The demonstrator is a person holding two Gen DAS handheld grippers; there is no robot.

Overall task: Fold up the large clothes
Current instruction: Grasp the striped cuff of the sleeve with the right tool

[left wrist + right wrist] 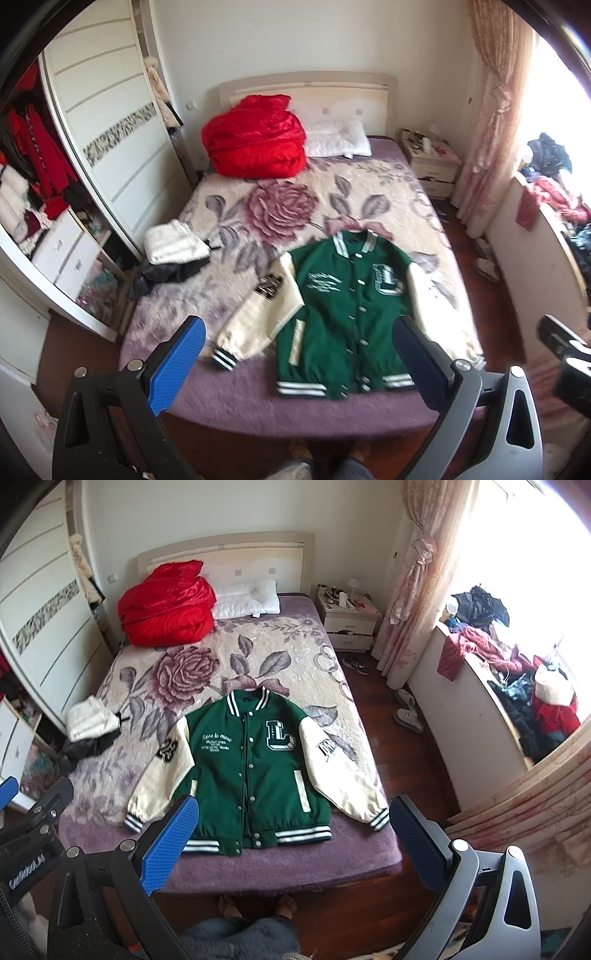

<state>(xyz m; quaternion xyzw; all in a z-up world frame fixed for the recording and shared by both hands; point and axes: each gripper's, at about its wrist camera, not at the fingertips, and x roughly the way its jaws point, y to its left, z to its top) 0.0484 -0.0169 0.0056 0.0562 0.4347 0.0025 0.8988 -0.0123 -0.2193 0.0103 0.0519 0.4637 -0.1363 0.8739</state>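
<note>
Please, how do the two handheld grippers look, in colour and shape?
The left gripper and the right gripper look alike: two flat fingers with textured blue pads, mounted on black and grey arms joined by round silver bolts. The arms have triangular cut-outs. The left gripper's black body carries white lettering, too blurred to read. No cables show.

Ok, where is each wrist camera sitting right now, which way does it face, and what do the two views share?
Left wrist: above the foot of the bed, facing the headboard, slightly blurred; open left gripper frames the green jacket; right gripper's tip at right edge.
Right wrist: same end, further right; open right gripper over the jacket; the person's feet show below.
Shared: jacket lying flat, buttoned, sleeves spread; red quilt; pillow.
</note>
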